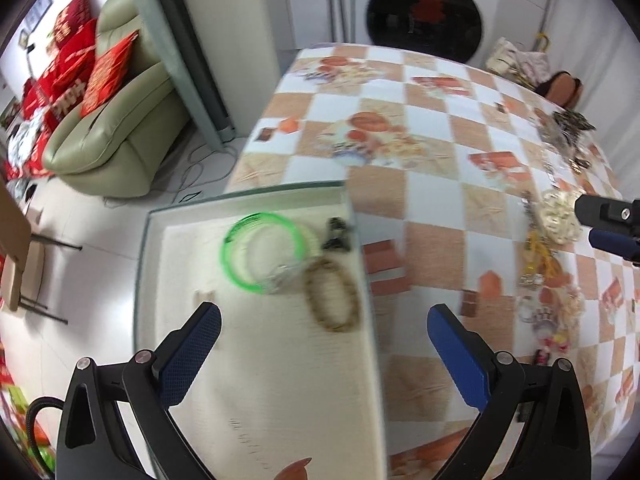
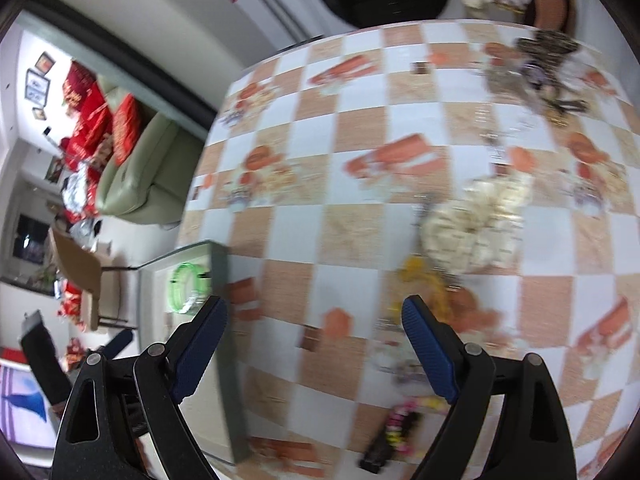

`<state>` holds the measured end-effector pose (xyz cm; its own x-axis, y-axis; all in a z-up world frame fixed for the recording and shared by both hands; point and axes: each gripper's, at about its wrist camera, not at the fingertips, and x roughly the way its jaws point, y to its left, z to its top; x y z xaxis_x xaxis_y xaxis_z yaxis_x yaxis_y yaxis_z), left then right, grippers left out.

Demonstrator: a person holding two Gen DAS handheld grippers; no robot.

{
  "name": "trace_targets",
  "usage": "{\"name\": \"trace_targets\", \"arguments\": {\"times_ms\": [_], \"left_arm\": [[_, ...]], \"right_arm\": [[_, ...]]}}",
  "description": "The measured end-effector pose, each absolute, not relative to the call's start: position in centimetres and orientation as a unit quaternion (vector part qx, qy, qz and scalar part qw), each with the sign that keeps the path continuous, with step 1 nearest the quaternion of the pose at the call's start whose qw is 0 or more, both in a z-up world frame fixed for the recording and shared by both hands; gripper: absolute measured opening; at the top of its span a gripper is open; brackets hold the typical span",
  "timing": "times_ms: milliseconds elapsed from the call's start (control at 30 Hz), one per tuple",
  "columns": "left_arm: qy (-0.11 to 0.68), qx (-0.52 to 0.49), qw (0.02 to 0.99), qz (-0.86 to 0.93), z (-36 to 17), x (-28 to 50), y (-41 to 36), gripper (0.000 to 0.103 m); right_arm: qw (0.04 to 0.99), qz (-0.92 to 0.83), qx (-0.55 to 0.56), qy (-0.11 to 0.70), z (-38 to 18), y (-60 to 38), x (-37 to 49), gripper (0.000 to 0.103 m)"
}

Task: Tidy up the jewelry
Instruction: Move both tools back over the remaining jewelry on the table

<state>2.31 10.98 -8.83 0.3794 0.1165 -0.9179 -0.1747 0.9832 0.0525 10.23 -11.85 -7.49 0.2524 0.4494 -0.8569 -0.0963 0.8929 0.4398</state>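
A shallow white tray sits at the table's left edge. In it lie a green bangle, a pale bangle beside it, a brown bead bracelet and a dark clip. My left gripper is open and empty, above the tray. My right gripper is open and empty over the checkered tablecloth; its tip shows in the left wrist view. Loose jewelry lies to the right: a cream bead heap, a yellow piece and a multicoloured bracelet. The tray and green bangle show at the left there.
More dark jewelry lies at the table's far right. A washing machine stands behind the table. A green sofa with red cushions is to the left. A chair stands on the floor by the tray's side.
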Motion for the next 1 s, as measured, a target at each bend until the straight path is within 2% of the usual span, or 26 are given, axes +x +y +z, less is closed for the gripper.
{"name": "trace_targets", "arguments": {"times_ms": [467, 1000], "left_arm": [[0.565, -0.012, 0.824, 0.041, -10.6, 4.9, 5.1, 0.103], [0.583, 0.001, 0.812, -0.043, -12.7, 8.4, -1.0, 0.103]], "right_arm": [[0.774, 0.107, 0.148, 0.606, -9.3, -20.4, 9.5, 0.091], [0.766, 0.074, 0.147, 0.621, -11.5, -23.7, 12.3, 0.091]]}}
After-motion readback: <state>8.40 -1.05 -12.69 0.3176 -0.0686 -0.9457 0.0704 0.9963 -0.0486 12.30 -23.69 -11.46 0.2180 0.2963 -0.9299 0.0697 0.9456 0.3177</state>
